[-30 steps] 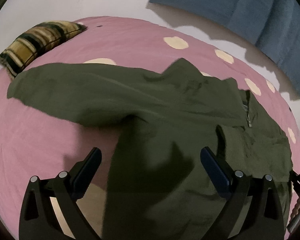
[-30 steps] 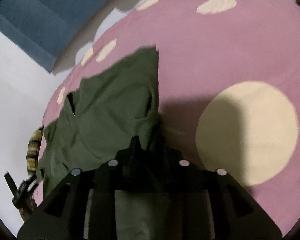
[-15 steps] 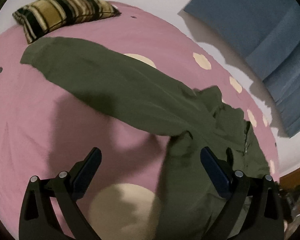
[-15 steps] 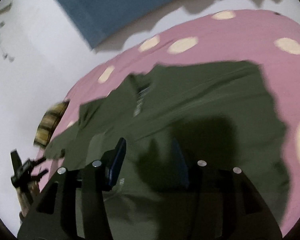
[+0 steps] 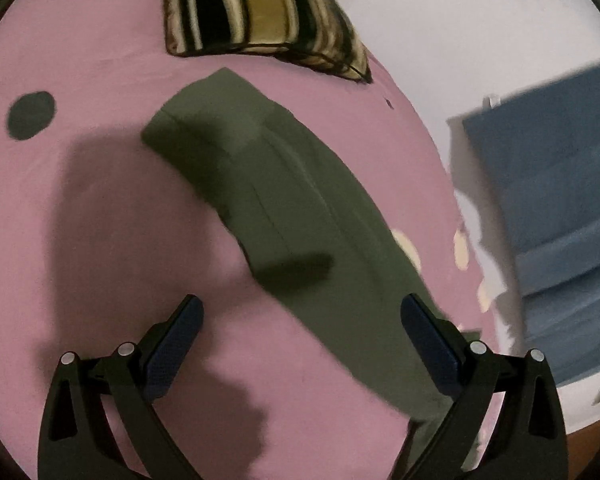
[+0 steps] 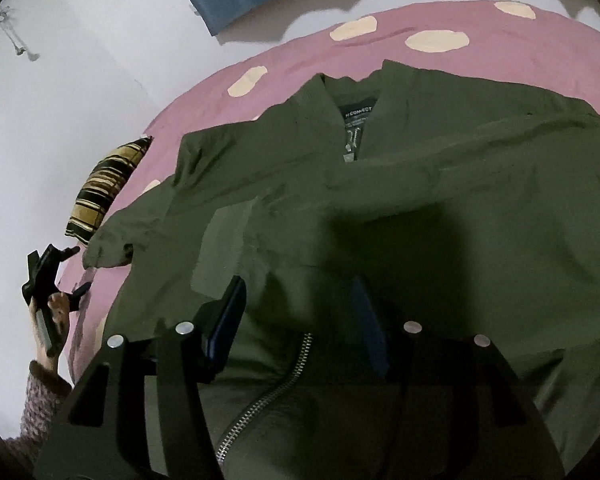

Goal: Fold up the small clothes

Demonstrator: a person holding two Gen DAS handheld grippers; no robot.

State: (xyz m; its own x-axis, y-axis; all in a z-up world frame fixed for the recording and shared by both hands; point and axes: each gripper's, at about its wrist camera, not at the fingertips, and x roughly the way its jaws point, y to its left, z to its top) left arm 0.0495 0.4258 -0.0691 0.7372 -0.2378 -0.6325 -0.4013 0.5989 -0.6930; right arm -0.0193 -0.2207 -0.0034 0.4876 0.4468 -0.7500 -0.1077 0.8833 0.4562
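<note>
Pink bedspread with cream dots (image 6: 380, 46), white wall behind. Spread across its middle, toward the far edge: olive-green zip-front jacket of thin woven cloth (image 6: 440, 184), sleeve reaching the striped cushion (image 5: 260, 12). Soft, light, probably slippery; best pinched at cuff or hem seam. Left gripper (image 5: 300, 334) spread wide, empty. Right gripper (image 6: 300, 320) just opening, pads clear of cloth.

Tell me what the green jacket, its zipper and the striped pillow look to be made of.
Green jacket: thin woven fabric, matte, drapes and creases softly; likely cotton or nylon.
Zipper: silvery teeth with a shine, probably metal.
Striped pillow: woven cloth cover, faint sheen, soft stuffed shape.
</note>
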